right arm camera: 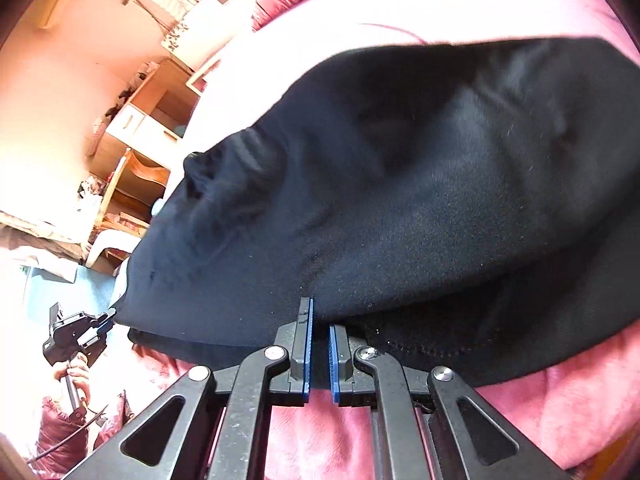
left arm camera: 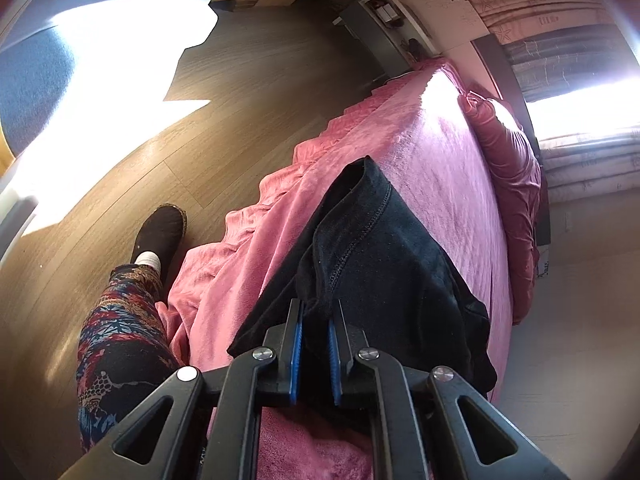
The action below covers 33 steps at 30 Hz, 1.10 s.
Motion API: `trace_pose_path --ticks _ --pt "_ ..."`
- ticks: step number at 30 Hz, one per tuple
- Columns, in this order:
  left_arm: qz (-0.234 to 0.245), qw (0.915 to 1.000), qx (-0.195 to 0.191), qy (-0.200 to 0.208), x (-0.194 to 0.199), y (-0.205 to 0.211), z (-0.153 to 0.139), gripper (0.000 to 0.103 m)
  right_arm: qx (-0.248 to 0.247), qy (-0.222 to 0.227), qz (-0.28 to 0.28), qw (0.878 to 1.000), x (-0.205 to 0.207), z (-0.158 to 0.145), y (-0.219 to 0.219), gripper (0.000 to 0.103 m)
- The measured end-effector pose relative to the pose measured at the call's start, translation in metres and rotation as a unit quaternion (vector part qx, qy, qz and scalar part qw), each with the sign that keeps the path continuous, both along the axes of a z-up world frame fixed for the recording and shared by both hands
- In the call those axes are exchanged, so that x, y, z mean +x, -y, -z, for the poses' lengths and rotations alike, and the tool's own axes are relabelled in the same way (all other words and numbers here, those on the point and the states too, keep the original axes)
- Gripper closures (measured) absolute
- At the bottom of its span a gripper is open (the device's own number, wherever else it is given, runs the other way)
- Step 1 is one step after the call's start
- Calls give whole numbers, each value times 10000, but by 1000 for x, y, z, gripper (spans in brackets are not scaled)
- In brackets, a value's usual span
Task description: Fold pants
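- We see black pants (right arm camera: 400,184) lying folded over on a bed with a pink fleece cover (left arm camera: 432,152), near the bed's edge.
- Left hand-held gripper (left arm camera: 316,312): jaws nearly together, clenched on a bunched bit of the pants' edge; dark cloth sits between the blue pads (left arm camera: 297,344).
- In the left wrist view the pants run away from the gripper along the bed's edge, a stitched seam showing, the far end rising in a fold.
- Right hand-held gripper (right arm camera: 319,316): jaws nearly together, grasping the pants' near edge; the top layer drapes over the fingertips, a lower layer with a stitched hem beneath.
- The right wrist view also shows the left hand-held gripper at the far left corner of the pants, with the person's hand (right arm camera: 74,372) on its handle.
- Wooden floor (left arm camera: 248,92) beside the bed; a person's leg in patterned trousers (left arm camera: 120,332) and a dark slipper (left arm camera: 162,232) stand on it.
- Dark red pillow (left arm camera: 508,184) at the bed's far side.
- Wooden shelf unit (right arm camera: 136,148) by the wall, well apart from the pants.
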<state>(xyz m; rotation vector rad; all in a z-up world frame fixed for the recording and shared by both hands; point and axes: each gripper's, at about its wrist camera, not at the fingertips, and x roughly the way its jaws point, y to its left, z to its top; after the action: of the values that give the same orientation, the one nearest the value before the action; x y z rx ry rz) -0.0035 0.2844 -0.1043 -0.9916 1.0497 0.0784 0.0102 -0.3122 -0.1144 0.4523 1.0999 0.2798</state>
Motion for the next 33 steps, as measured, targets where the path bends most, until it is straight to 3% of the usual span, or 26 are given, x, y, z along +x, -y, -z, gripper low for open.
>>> trace_pose_path --ticks 3,10,15,18,20,22,24,27,30,33 --pt "222 9996 140 -32 -1 5 -2 93 -13 54 11 10000 -7 -9 4 97" --pt "335 9986 83 -395 -9 8 21 93 -152 -290 53 9994 -21 11 10 97" --pt "503 9980 269 -256 -13 8 8 93 -187 -123 -7 9998 -28 -3 7 97" --pt "569 9971 353 -359 -10 9 14 93 -337 -365 -94 9987 -26 13 6 97" --pt "584 9959 458 -509 -5 13 24 92 -188 -610 -48 9979 -19 31 8 97" --pt "608 9947 557 -621 -1 17 27 89 -119 -634 -27 9979 -16 35 10 97" --pt "613 9922 793 -737 0 16 23 74 115 -603 0 9981 -17 32 17 91" --pt "365 9885 1206 -840 -3 6 8 73 267 -485 127 9984 -21 21 39 82" --pt "140 9840 1740 -368 -5 0 -27 73 383 -229 586 9973 -30 1 77 82" --pt "266 9807 1936 113 1 10 -55 73 412 52 1520 9875 -44 -15 138 82"
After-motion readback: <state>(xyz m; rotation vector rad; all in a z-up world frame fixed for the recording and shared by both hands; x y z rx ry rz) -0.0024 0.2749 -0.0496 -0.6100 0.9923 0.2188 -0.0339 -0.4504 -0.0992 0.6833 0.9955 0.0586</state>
